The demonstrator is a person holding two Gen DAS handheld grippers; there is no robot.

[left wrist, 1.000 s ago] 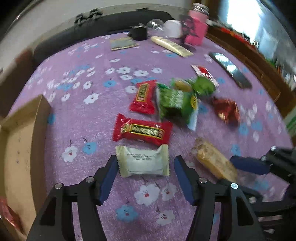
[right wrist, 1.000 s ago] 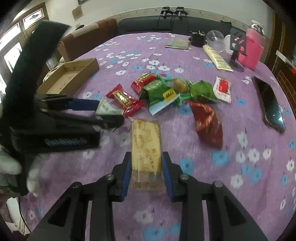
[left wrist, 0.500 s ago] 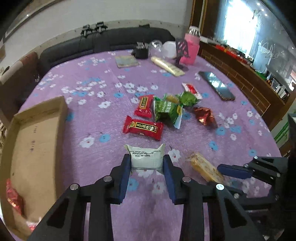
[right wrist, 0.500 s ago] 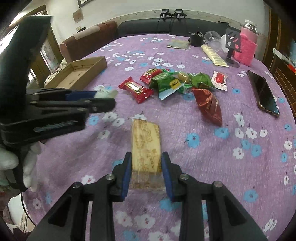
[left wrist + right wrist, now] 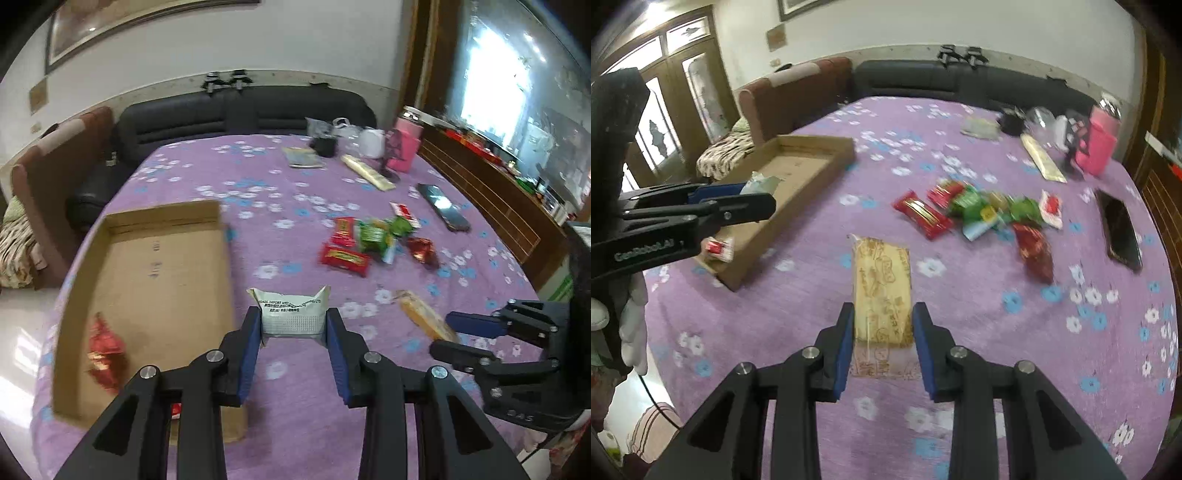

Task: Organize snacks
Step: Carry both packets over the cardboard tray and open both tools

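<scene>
My left gripper (image 5: 293, 323) is shut on a white snack packet (image 5: 290, 312) and holds it above the purple cloth, just right of the cardboard box (image 5: 221, 266). The box holds a red wrapped snack (image 5: 105, 350). My right gripper (image 5: 882, 325) is shut on a long yellow biscuit pack (image 5: 882, 284), lifted over the table. The left gripper also shows in the right wrist view (image 5: 757, 199), near the box (image 5: 812, 173). A pile of red and green snacks (image 5: 369, 240) lies mid-table; it also shows in the right wrist view (image 5: 979, 210).
A black phone (image 5: 1119, 229) lies at the right. A pink container (image 5: 1099, 147), a long yellow pack (image 5: 1041, 158), a dark cup and a flat packet stand at the far edge. A black sofa (image 5: 240, 114) lies behind the table.
Both grippers have lifted with their snacks. My left gripper has moved left toward the cardboard box with the white packet. The right gripper has followed leftward with the biscuit pack.
</scene>
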